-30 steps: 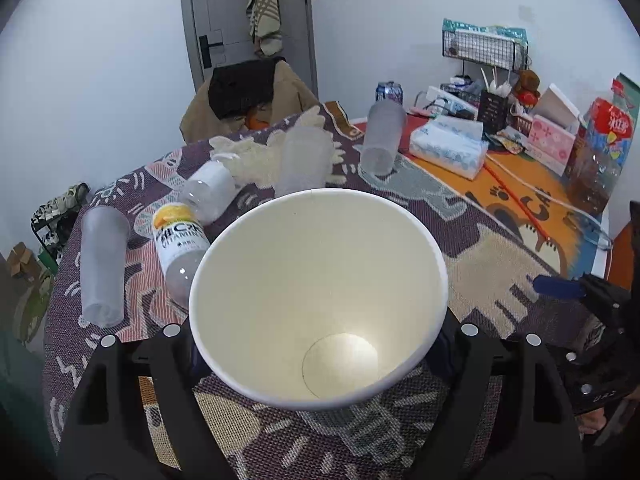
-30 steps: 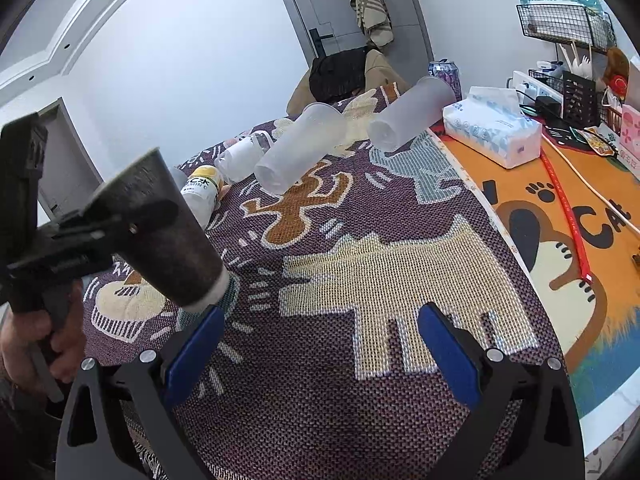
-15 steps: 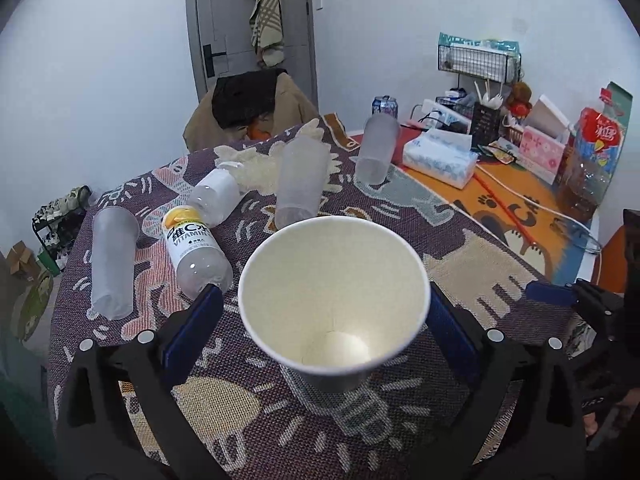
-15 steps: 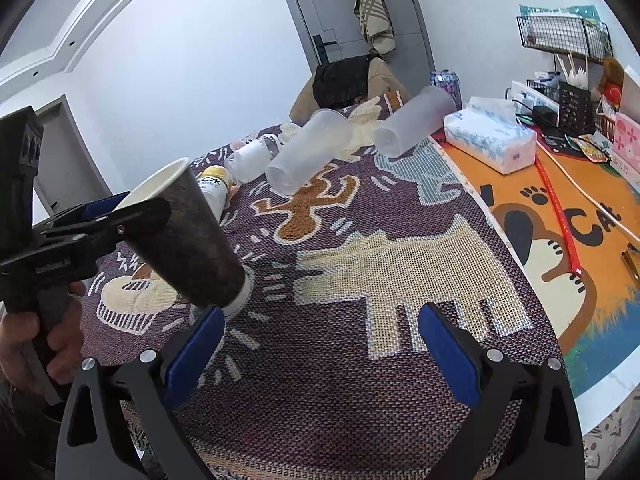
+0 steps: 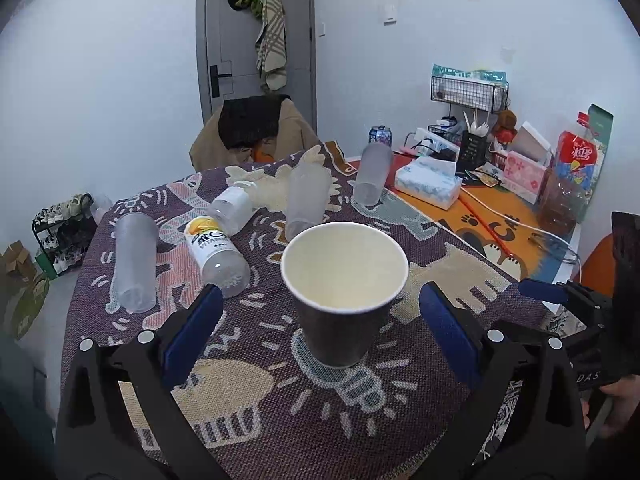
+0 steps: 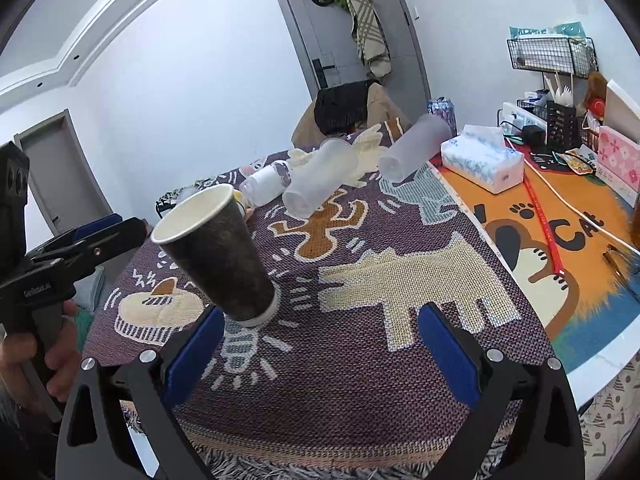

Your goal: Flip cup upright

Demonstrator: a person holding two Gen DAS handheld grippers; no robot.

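Cup point(image 5: 344, 292) upright, seemingly released, on tablecloth point(image 5: 400, 420).

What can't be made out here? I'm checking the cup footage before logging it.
- Paper cup bottom inside: left wrist view, hidden by its near wall.
- Vitamin bottle in right wrist view: almost fully behind the cup.
- Soda can label: too small, both views.

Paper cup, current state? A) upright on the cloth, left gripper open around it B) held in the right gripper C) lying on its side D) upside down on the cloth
A: the paper cup stands mouth-up on the tablecloth, with the left gripper open and both its pads clear of the cup's sides.
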